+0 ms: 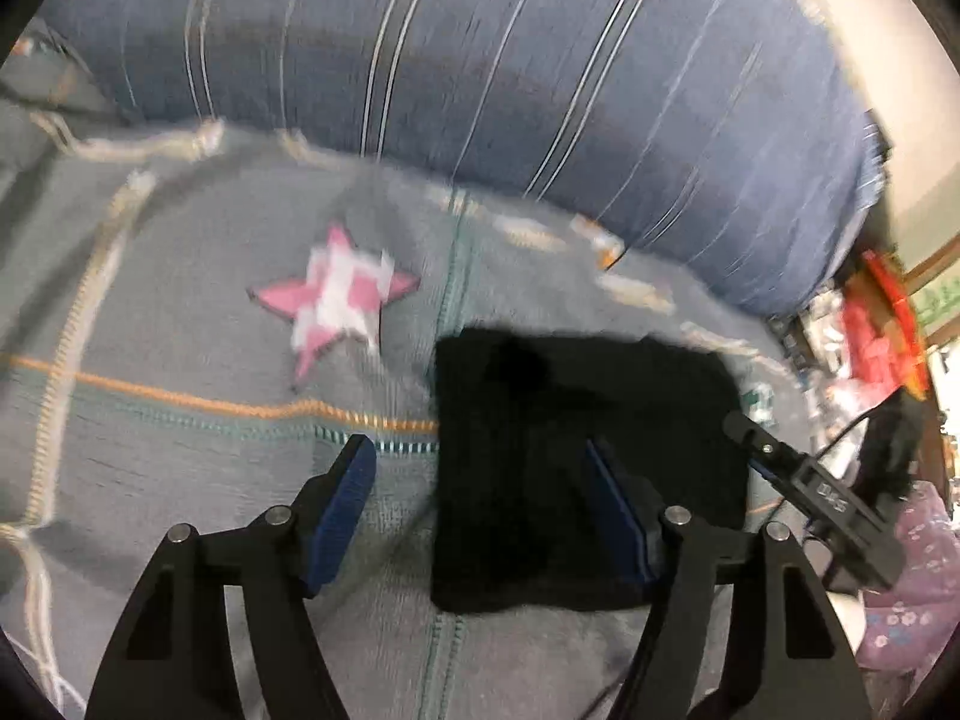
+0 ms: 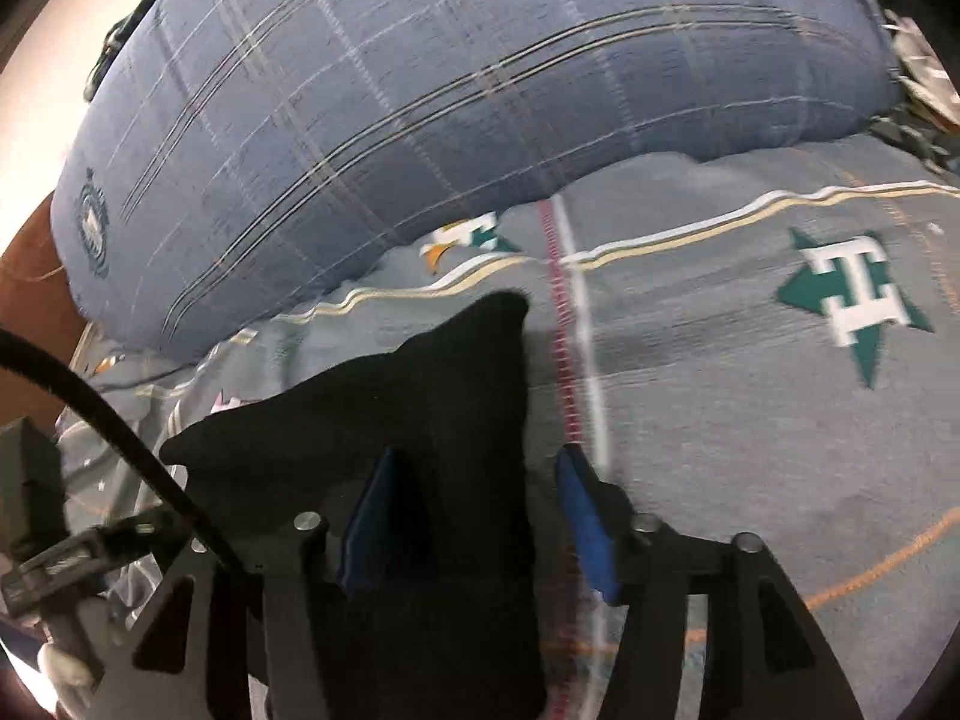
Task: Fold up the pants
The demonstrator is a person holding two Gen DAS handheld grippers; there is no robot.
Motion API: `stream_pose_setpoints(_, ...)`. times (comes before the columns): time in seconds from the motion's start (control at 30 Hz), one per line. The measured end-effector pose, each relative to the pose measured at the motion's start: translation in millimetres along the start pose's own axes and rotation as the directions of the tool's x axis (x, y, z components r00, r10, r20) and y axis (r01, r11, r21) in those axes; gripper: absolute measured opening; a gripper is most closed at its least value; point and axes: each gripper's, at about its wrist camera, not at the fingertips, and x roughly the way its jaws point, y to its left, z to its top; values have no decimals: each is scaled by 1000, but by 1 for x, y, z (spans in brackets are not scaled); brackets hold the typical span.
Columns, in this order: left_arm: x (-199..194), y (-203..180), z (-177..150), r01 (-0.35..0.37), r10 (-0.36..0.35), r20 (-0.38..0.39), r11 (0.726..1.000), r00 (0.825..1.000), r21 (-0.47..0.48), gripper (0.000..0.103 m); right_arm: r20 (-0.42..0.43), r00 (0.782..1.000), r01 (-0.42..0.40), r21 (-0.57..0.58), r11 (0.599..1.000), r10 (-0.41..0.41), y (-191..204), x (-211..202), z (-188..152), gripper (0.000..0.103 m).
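Left wrist view: left claw (image 1: 480,516) apart, empty; right claw (image 2: 474,516) apart over folded black pants (image 2: 420,396).

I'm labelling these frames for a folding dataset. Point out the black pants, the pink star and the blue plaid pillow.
black pants (image 1: 540,450): left wrist view, middle of the folded bundle.
pink star (image 1: 336,300): left wrist view, centre of the star on the blanket.
blue plaid pillow (image 2: 420,96): right wrist view, middle of its front.

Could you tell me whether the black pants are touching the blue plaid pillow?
Apart. The left wrist view shows grey blanket between the pants and the pillow.
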Motion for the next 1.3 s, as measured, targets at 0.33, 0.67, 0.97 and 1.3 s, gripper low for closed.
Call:
stream_pose_setpoints(0.33, 45, -33, 27, 56, -56, -41, 998, 998, 3, 71, 17, 965, -263, 98, 960, 263, 11, -2, 24, 61)
stream_pose_setpoints(0.67, 27, -31, 15, 39, -37, -37, 998, 999, 45, 71, 51, 976, -218, 119, 969, 213, 7, -3, 16, 63)
stream_pose_setpoints(0.97, -68, -19, -73, -116, 102, 154, 989, 983, 89, 72, 146, 977, -152, -39, 988, 156, 39, -96, -85, 69)
stream_pose_setpoints(1.3, -156, -51, -156, -335, 246, 501, 937, 830, 96, 91, 181, 983, -14, -90, 996, 30, 76, -132, -173, 72)
